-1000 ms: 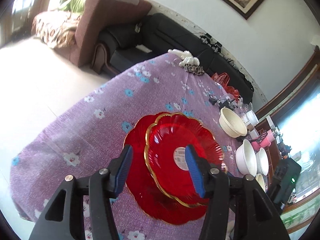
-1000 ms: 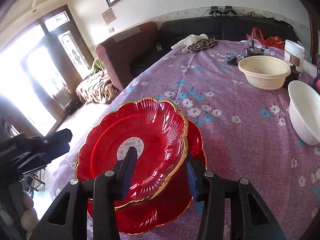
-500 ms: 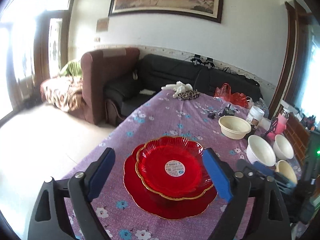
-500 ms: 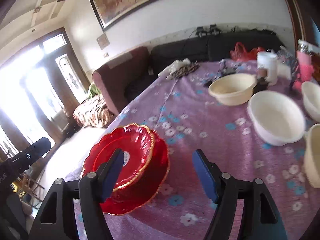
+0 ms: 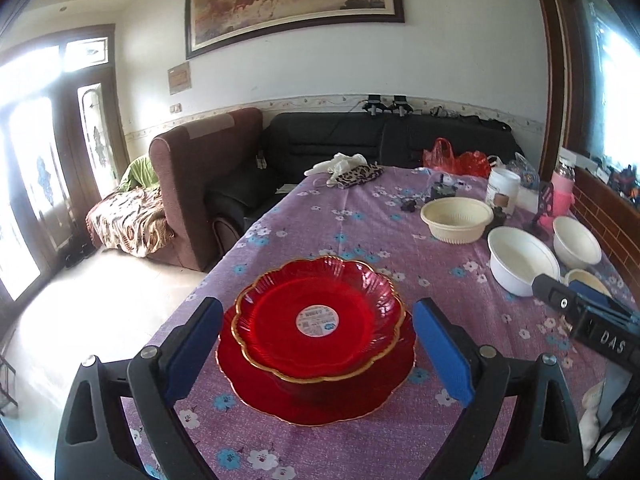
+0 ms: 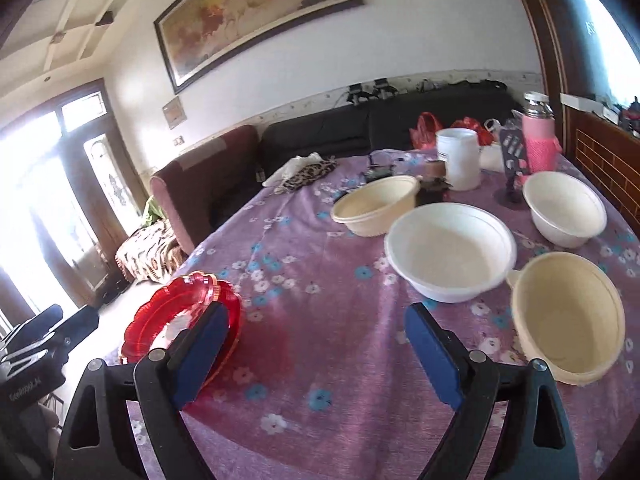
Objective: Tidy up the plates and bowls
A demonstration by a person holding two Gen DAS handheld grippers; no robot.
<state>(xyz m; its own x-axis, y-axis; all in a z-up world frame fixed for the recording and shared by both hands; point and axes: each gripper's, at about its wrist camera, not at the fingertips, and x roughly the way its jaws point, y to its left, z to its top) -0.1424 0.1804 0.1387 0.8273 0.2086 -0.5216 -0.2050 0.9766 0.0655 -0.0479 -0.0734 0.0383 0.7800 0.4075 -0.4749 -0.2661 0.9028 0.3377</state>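
Observation:
Two red gold-rimmed plates lie stacked, the smaller on the larger, on the purple floral tablecloth. My left gripper hangs just short of the stack, its jaws opening wide with nothing pressed between the pads. My right gripper is also opening and holds nothing; the red plates lie to its left. Ahead of it are a cream bowl, a white bowl, a second white bowl and a nearer cream bowl.
A white jar, a pink bottle and small dark items stand at the table's far right. A leopard-print cloth lies at the far end. The table's left edge drops to the floor beside a brown armchair and black sofa.
Both grippers let go of the top red plate, opened wide and drew back. The left view rolled level. The right gripper swung right, so the bowls now fill its view.

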